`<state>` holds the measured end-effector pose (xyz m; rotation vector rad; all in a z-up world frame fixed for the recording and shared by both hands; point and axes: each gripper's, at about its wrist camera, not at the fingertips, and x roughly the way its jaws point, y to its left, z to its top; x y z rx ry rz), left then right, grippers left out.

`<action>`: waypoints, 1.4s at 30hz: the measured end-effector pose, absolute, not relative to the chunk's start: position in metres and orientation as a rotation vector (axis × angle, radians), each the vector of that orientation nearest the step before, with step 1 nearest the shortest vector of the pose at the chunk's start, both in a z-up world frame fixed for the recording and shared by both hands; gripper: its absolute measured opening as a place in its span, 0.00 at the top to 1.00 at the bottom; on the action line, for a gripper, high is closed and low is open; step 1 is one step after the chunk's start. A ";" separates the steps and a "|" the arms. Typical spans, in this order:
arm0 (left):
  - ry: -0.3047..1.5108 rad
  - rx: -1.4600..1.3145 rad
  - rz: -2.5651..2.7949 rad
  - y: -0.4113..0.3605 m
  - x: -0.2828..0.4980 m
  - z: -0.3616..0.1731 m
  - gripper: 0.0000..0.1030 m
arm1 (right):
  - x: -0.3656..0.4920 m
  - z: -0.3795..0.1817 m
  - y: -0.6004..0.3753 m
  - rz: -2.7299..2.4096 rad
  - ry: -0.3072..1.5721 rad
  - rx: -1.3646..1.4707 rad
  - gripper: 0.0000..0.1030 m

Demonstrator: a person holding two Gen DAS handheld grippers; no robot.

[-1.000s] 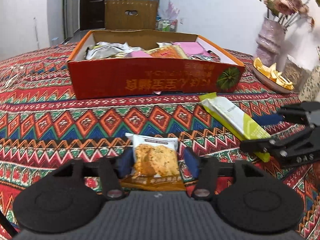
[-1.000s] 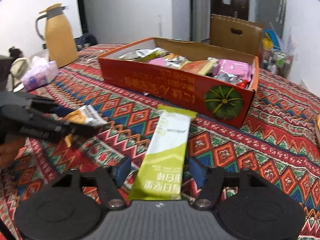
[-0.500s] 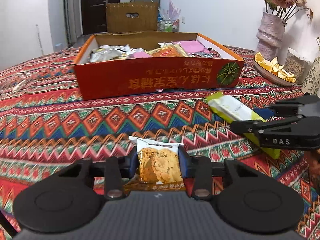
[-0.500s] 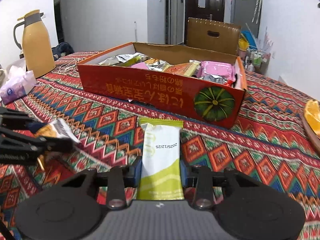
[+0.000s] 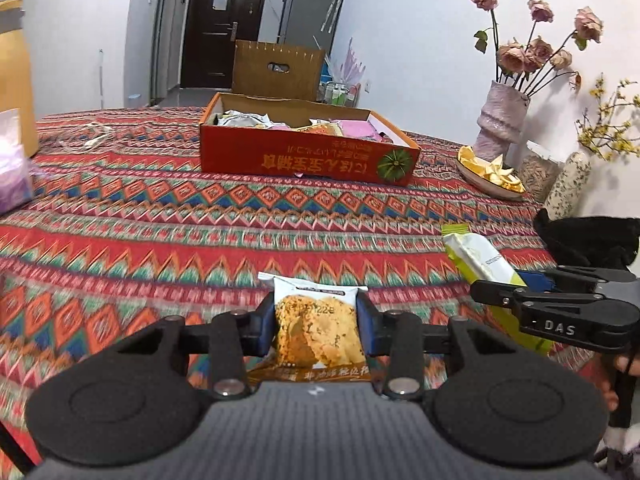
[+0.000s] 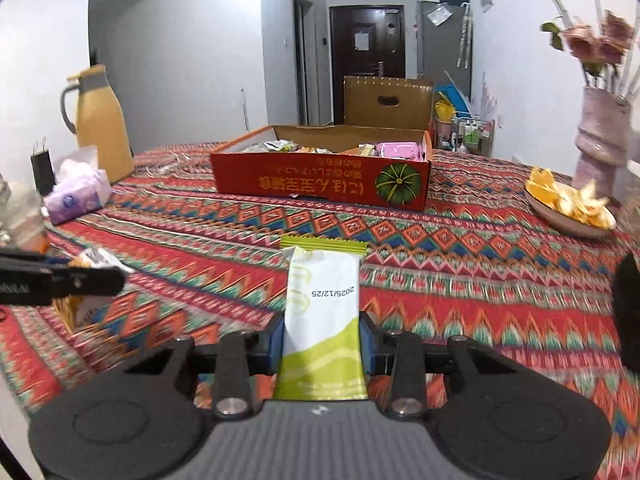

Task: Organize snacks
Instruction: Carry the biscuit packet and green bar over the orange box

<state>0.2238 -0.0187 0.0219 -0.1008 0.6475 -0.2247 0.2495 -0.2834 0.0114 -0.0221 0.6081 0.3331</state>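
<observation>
My left gripper (image 5: 316, 326) is shut on a cookie packet (image 5: 318, 330), white on top with a cookie picture, held above the patterned tablecloth. My right gripper (image 6: 322, 344) is shut on a long green-and-white snack bar (image 6: 322, 312), also lifted. The right gripper and its bar (image 5: 486, 264) show at the right of the left wrist view. The left gripper shows at the left edge of the right wrist view (image 6: 60, 280). An orange cardboard box (image 5: 308, 160) holding several snack packets stands far ahead on the table; it also shows in the right wrist view (image 6: 320, 178).
A plate of orange peels (image 6: 570, 204) and a vase of dried roses (image 6: 600, 144) stand at the right. A yellow thermos jug (image 6: 100, 124) and a tissue pack (image 6: 76, 196) stand at the left. A brown chair (image 5: 278, 70) is behind the box.
Both grippers closed on their packets, then lifted and pulled back from the box, which now looks smaller and farther away.
</observation>
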 end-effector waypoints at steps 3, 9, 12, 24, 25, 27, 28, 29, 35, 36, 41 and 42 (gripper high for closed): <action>0.637 -0.094 -0.216 -0.019 0.193 0.024 0.61 | 0.213 0.018 -0.278 0.344 0.586 -0.042 0.65; 0.600 -0.106 -0.205 -0.011 0.155 0.035 0.61 | 0.163 0.035 -0.273 0.356 0.542 -0.066 0.65; 0.564 -0.101 -0.208 -0.010 0.146 0.043 0.61 | 0.151 0.042 -0.272 0.359 0.527 -0.078 0.65; 0.523 -0.083 -0.224 -0.013 0.163 0.056 0.61 | 0.167 0.055 -0.277 0.337 0.491 -0.085 0.65; 0.519 -0.075 -0.221 -0.014 0.168 0.057 0.61 | 0.172 0.056 -0.277 0.336 0.489 -0.089 0.65; 0.512 -0.072 -0.216 -0.014 0.177 0.058 0.61 | 0.181 0.057 -0.278 0.331 0.485 -0.094 0.65; 0.511 -0.073 -0.216 -0.015 0.182 0.059 0.61 | 0.186 0.057 -0.279 0.331 0.484 -0.092 0.65; 0.509 -0.073 -0.215 -0.015 0.187 0.060 0.61 | 0.191 0.058 -0.279 0.331 0.485 -0.091 0.65; 0.515 -0.071 -0.202 -0.013 0.218 0.060 0.61 | 0.222 0.059 -0.282 0.323 0.482 -0.099 0.65; 0.515 -0.071 -0.200 -0.013 0.223 0.061 0.61 | 0.227 0.059 -0.282 0.321 0.482 -0.099 0.65; 0.519 -0.059 -0.207 -0.014 0.249 0.062 0.61 | 0.253 0.058 -0.286 0.313 0.482 -0.099 0.65; 0.519 -0.056 -0.209 -0.014 0.254 0.061 0.61 | 0.259 0.058 -0.286 0.313 0.481 -0.101 0.65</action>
